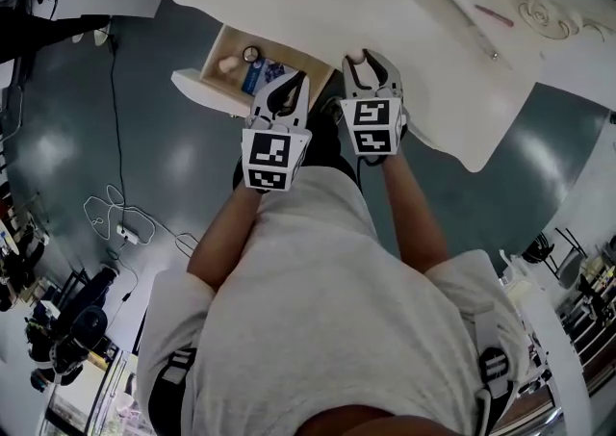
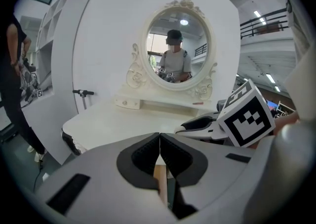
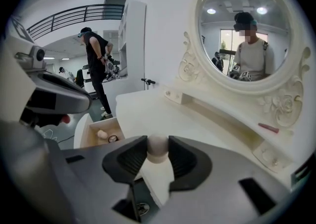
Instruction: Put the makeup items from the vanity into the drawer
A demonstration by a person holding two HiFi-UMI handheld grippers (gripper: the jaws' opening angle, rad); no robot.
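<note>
Your right gripper (image 3: 158, 156) clamps a beige makeup sponge (image 3: 157, 145) at the vanity (image 3: 148, 114); your left gripper (image 2: 160, 145) is closed and empty.

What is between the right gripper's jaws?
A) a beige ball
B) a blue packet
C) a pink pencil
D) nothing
A: in the right gripper view, the right gripper has its pads pressed on either side of a beige ball.
</note>
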